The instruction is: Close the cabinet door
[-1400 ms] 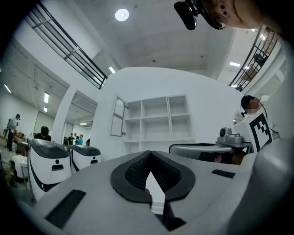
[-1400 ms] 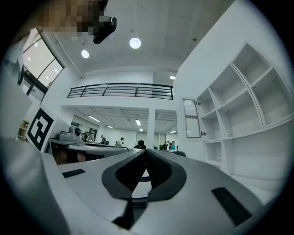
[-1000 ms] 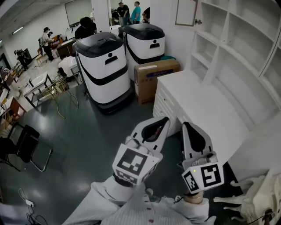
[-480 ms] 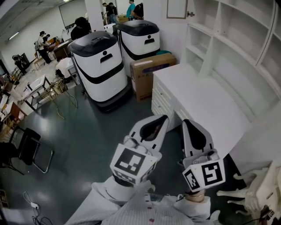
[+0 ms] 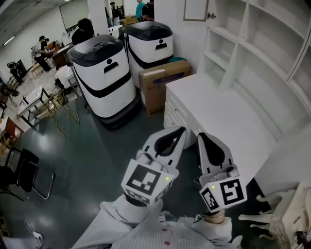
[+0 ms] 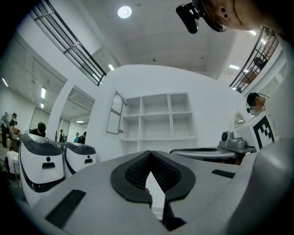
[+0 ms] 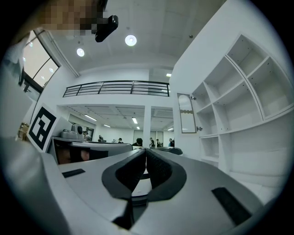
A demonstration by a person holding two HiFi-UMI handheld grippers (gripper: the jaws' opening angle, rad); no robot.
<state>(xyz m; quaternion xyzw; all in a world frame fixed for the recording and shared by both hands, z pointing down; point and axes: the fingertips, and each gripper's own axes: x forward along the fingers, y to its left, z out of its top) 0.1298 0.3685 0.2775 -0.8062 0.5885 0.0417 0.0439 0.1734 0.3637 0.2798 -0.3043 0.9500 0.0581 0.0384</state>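
Before the smooth white shelved cabinet (image 5: 233,63), left claw (image 5: 182,130) and right claw (image 5: 200,136) stand closed and empty, ribbed pads (image 6: 133,173) meeting.

Two grippers at the near end of the white counter (image 5: 228,116): left gripper (image 5: 181,131), right gripper (image 5: 200,137). Two white-and-black machines left of the counter: near machine (image 5: 104,73), far machine (image 5: 148,44). One cardboard box (image 5: 163,87) just beside it. One shelf unit (image 5: 262,73) above it. One cabinet door (image 5: 196,9) above its far end. One black chair (image 5: 22,170) well apart to the left.
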